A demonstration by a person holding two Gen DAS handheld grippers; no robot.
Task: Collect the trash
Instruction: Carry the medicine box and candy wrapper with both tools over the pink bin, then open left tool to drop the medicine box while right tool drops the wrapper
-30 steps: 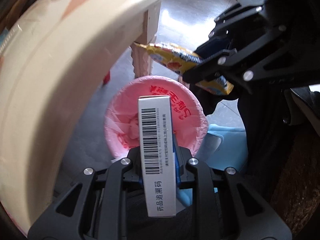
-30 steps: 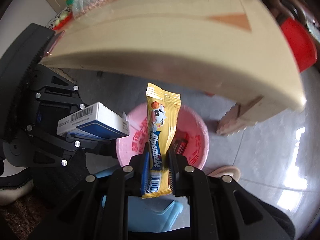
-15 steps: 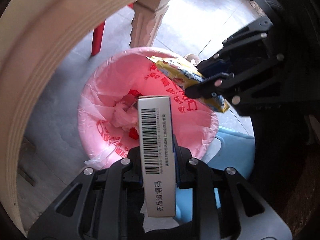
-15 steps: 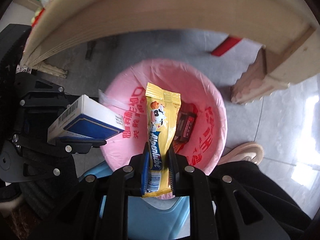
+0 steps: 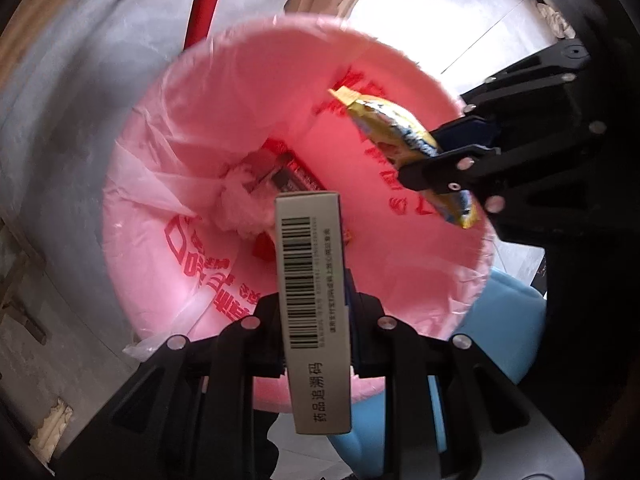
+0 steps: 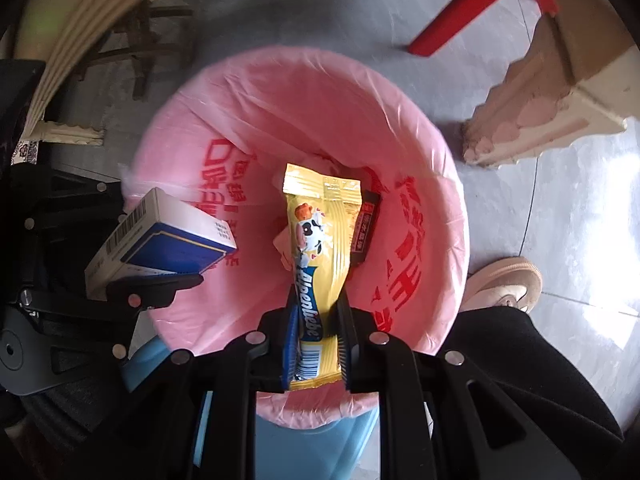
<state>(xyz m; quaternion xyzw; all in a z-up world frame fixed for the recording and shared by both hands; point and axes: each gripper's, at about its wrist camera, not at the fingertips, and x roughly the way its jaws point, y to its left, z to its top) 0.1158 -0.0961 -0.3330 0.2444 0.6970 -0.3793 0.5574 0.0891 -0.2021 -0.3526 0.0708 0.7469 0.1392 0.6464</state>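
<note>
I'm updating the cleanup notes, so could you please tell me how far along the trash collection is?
Some trash already lies at the bottom of the pink-lined bin: a dark wrapper and crumpled paper. In hand: the left gripper is shut on a barcoded box, the right gripper on a yellow candy wrapper, both above the bin's mouth. Left: opening both jaws to drop them.

Pink-lined bin (image 6: 432, 184) mouth open below, table leg (image 6: 532, 120) near, apparently clear
</note>
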